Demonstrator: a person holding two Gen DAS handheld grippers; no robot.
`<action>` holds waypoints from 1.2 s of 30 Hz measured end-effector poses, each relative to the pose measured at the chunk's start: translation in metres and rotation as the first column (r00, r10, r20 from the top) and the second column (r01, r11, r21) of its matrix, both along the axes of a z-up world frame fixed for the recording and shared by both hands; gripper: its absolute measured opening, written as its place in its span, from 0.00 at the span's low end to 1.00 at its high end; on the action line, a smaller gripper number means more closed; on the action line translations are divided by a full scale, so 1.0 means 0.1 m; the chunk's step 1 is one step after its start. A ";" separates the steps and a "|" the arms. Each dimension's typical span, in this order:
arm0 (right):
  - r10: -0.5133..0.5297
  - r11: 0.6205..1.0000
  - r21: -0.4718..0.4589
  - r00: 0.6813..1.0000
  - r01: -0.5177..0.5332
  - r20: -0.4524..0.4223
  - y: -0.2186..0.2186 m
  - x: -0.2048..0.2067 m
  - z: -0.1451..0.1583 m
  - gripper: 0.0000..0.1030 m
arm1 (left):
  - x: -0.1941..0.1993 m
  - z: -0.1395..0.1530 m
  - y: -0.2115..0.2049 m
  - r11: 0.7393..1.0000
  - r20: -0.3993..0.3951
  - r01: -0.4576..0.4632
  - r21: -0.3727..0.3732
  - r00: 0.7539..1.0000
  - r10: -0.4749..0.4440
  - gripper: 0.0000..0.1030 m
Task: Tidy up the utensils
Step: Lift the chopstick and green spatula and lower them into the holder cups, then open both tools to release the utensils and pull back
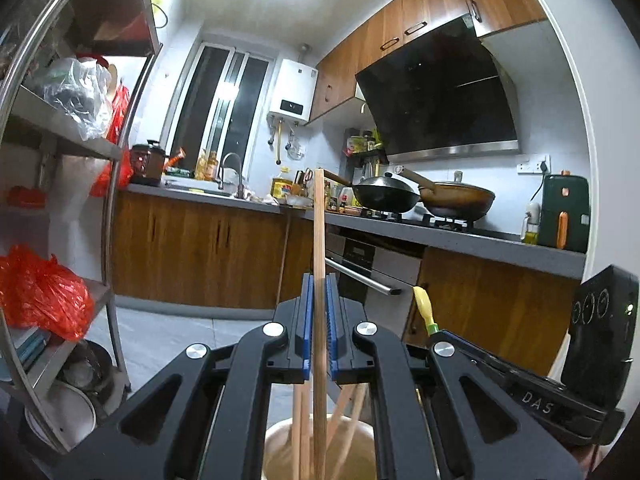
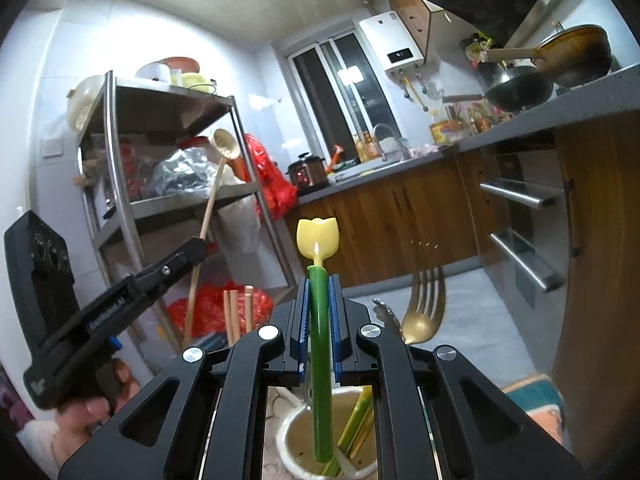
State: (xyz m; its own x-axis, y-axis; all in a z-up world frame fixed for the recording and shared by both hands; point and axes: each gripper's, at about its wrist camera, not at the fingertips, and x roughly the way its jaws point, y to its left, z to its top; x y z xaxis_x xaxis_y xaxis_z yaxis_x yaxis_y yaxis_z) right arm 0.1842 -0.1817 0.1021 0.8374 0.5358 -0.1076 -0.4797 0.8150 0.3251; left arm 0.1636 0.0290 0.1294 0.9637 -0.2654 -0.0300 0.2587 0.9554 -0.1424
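Observation:
My left gripper is shut on the long wooden handle of a slotted spoon, held upright above a beige holder cup with several wooden sticks in it. The right wrist view shows that gripper and the spoon's head. My right gripper is shut on a green-stemmed utensil with a yellow tulip top, its lower end inside a white cup with green-yellow utensils. The tulip tip shows in the left wrist view.
A gold fork and a metal utensil stand right of my right gripper. A steel shelf rack with red bags stands on the left. A counter with woks, sink and oven runs along the right.

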 end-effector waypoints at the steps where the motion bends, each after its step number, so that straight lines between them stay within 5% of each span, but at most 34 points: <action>1: -0.004 1.000 -0.004 1.000 0.004 0.003 0.01 0.02 -0.02 0.10 | 0.02 -0.02 0.00 1.000 -0.001 -0.009 0.006 1.000 0.009 0.06; 11: -0.020 0.992 -0.122 1.000 0.022 0.022 0.19 -0.03 -0.18 0.10 | -0.17 -0.25 0.04 0.999 -0.005 -0.006 0.049 1.000 0.006 0.06; 25: -0.029 0.961 -0.275 0.997 0.007 -0.075 0.19 -0.26 -0.38 0.10 | -0.34 -0.49 0.09 0.996 -0.154 -0.041 0.073 0.987 0.052 0.06; 36: 0.010 0.966 -0.256 0.994 -0.037 -0.108 0.19 -0.19 -0.41 0.16 | -0.37 -0.51 0.05 0.994 -0.157 -0.053 0.093 0.985 0.068 0.06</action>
State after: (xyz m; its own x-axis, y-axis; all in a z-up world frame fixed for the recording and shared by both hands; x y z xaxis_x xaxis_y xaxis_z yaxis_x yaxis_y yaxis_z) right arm 0.1657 -0.1631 0.0610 0.8016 0.4977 -0.3312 -0.4740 0.8667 0.1552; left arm 0.1267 0.0344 0.0786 0.9588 -0.1962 -0.2056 0.1808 0.9793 -0.0913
